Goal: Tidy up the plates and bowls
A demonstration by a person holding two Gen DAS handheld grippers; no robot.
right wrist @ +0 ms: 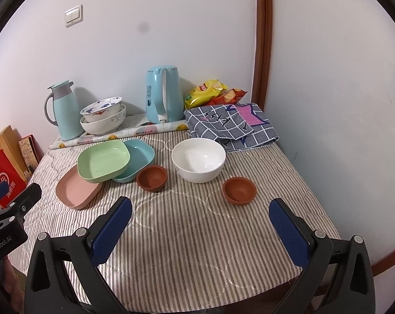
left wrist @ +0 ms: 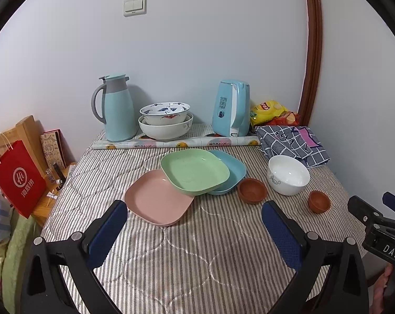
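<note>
Three square plates overlap mid-table: a green plate (left wrist: 195,171) (right wrist: 103,161) rests on a pink plate (left wrist: 158,202) (right wrist: 75,192) and a blue plate (left wrist: 231,168) (right wrist: 142,154). To their right sit a brown bowl (left wrist: 252,190) (right wrist: 152,178), a white bowl (left wrist: 288,174) (right wrist: 198,161) and a second brown bowl (left wrist: 319,201) (right wrist: 239,190). My left gripper (left wrist: 195,229) is open and empty, just in front of the pink plate. My right gripper (right wrist: 200,226) is open and empty, in front of the bowls.
At the back stand a teal thermos (left wrist: 116,107), two stacked patterned bowls (left wrist: 165,120), a teal kettle (left wrist: 231,108), snack bags (left wrist: 269,111), a rolled sheet (left wrist: 171,142) and a folded checked cloth (left wrist: 291,141). A red bag (left wrist: 16,178) sits left of the striped table (left wrist: 197,261).
</note>
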